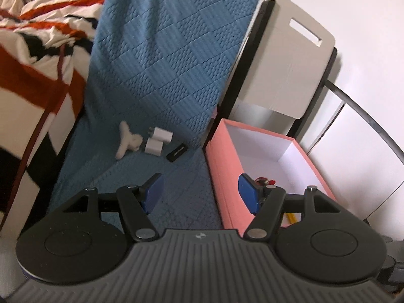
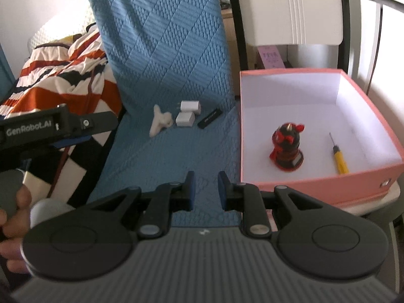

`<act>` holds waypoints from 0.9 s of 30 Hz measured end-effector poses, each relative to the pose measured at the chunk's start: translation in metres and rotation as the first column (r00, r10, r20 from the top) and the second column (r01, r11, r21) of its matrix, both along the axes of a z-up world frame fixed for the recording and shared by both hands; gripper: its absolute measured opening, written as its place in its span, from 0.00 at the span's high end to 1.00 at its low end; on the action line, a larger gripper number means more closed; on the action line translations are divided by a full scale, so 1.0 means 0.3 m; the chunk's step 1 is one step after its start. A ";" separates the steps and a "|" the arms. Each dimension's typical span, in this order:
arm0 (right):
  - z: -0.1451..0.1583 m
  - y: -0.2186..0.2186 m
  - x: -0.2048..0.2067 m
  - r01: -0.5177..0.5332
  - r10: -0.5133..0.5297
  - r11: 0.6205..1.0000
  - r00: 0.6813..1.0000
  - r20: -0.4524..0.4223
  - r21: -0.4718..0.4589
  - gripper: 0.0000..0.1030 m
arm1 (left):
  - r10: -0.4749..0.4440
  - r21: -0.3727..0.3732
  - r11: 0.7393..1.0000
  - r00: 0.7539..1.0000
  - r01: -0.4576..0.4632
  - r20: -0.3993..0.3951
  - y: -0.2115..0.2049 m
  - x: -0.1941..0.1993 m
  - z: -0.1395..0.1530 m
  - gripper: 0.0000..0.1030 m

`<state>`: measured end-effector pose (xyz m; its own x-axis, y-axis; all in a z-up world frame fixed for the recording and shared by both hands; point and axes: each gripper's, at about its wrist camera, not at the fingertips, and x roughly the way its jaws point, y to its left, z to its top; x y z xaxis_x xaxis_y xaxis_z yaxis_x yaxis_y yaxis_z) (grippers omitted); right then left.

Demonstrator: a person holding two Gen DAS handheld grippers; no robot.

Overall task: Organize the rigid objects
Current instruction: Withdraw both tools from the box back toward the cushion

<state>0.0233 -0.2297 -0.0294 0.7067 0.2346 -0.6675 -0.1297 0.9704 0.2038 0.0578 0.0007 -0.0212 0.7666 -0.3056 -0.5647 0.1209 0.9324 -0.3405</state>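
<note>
A pink box (image 2: 315, 181) with a white inside stands right of a blue quilted mat (image 2: 161, 151). In it stand a red-and-black figurine (image 2: 287, 149) and a yellow-handled screwdriver (image 2: 339, 159). On the mat lie a white hair claw (image 2: 160, 121), two white chargers (image 2: 186, 113) and a small black stick (image 2: 209, 118). My right gripper (image 2: 205, 192) is open and empty, low over the mat's front. My left gripper (image 1: 202, 192) is open and empty, straddling the box's left wall (image 1: 222, 171). The claw (image 1: 127, 139), chargers (image 1: 157, 141) and black stick (image 1: 176, 152) lie ahead of it.
A striped red, white and black blanket (image 2: 63, 75) is heaped at the left. A white chair back (image 1: 290, 58) and black metal frame (image 1: 366, 116) stand behind the box. The left gripper's body (image 2: 50, 126) and the hand holding it show at the right wrist view's left edge.
</note>
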 end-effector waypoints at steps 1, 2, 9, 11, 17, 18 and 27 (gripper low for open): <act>-0.008 0.007 -0.008 0.003 -0.003 1.000 1.000 -0.005 0.002 0.78 | 0.001 -0.001 1.000 1.000 -0.001 -0.004 0.007 -0.005 -0.006 0.32; -0.016 0.013 -0.014 0.003 -0.003 1.000 1.000 -0.010 0.002 0.78 | 0.001 0.003 1.000 1.000 -0.001 -0.006 0.013 -0.010 -0.014 0.32; -0.069 0.039 0.003 0.011 -0.012 1.000 0.999 -0.043 -0.007 0.78 | 0.011 0.027 1.000 1.000 -0.011 -0.007 0.041 0.021 -0.070 0.31; -0.080 0.045 0.029 0.004 -0.005 1.000 0.999 -0.043 -0.015 0.78 | 0.005 0.042 0.999 0.999 -0.004 -0.032 0.044 0.059 -0.101 0.31; -0.102 0.069 0.149 0.001 -0.003 0.999 1.000 -0.030 -0.045 0.77 | 0.014 0.052 0.999 0.998 -0.011 -0.060 0.084 0.180 -0.185 0.31; -0.103 0.075 0.173 -0.002 0.001 0.999 1.000 -0.023 -0.045 0.77 | 0.018 0.056 0.998 0.997 -0.014 -0.068 0.095 0.204 -0.198 0.31; -0.167 0.136 0.377 -0.039 0.038 0.998 0.999 -0.019 -0.049 0.77 | 0.076 0.057 0.996 0.990 -0.069 -0.123 0.195 0.421 -0.320 0.26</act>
<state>0.1363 -0.1889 -0.0794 0.6852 0.2276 -0.6919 -0.1637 0.9737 0.1582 0.1840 0.0593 -0.1173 0.7083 -0.2193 -0.6710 0.0122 0.9542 -0.2990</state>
